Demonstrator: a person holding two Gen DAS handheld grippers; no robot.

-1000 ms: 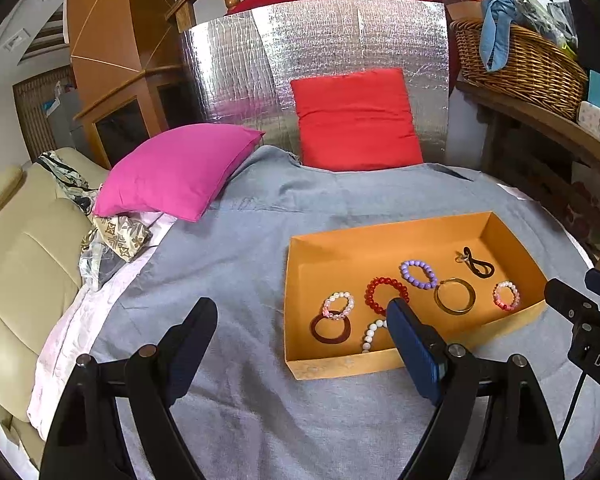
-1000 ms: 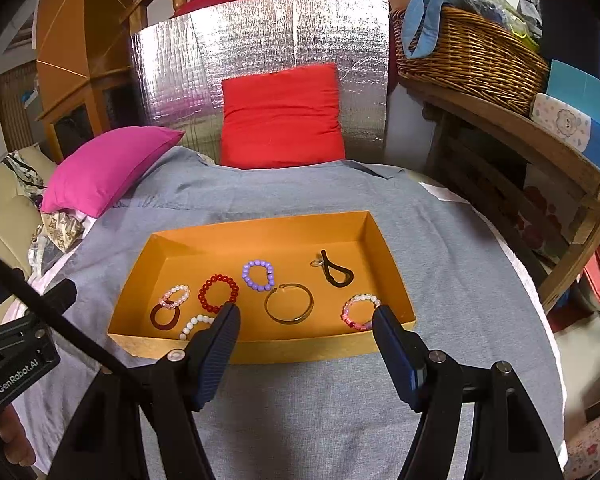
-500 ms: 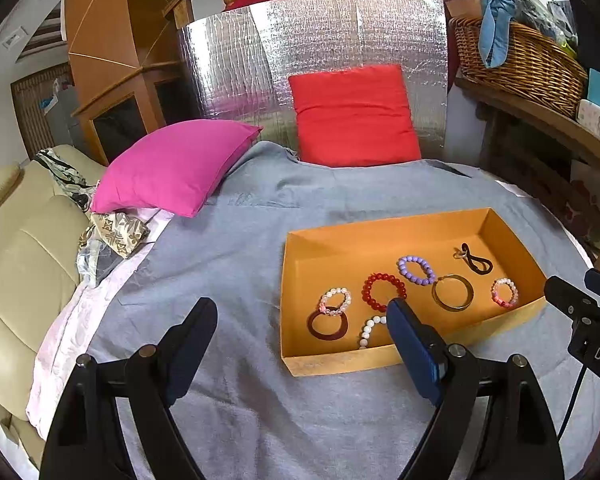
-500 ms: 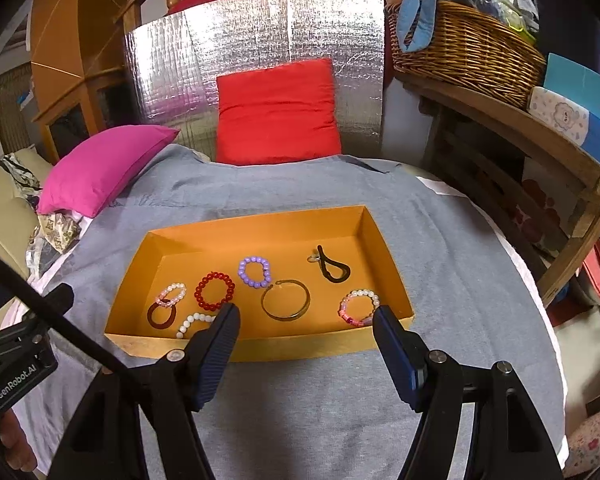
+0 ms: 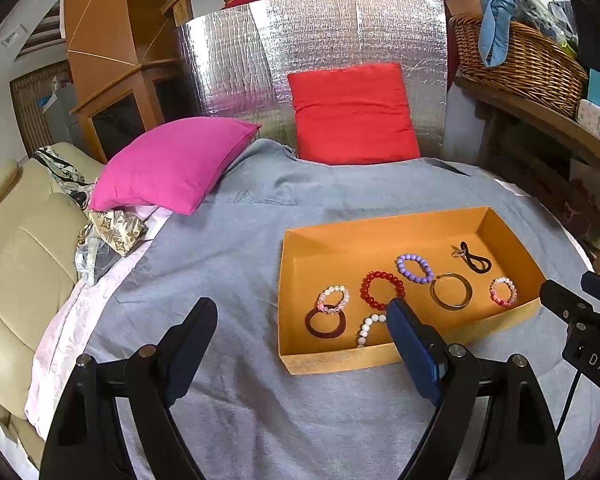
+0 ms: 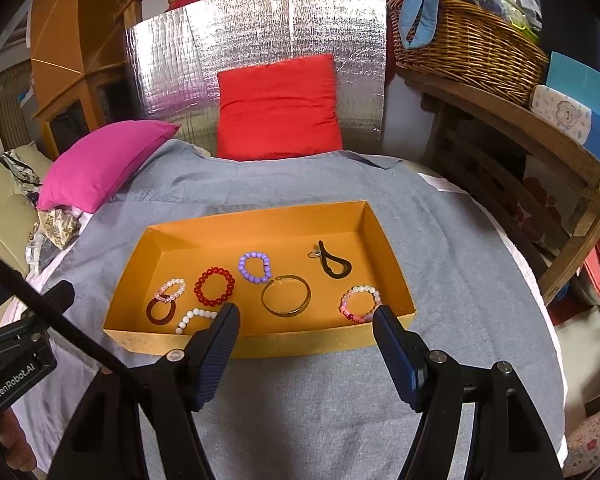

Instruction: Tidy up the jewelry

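From the left wrist view, the left tool hung released, its two dark fingers spread wide above the grey cloth-covered counter, holding nothing. The shallow orange cardboard tray lay ahead and to its right, with the right finger overlapping its near edge. Inside lay a red bead bracelet, a purple bead bracelet, a plain gold bangle, a dark brown ring bangle partly under a pale pink bead bracelet, a white bead bracelet, and a black cord loop. From the right wrist view, the right tool was likewise released and empty, centred just before the tray's near wall. A pink and white bead bracelet sat by the tray's near right corner, just beyond the right finger.
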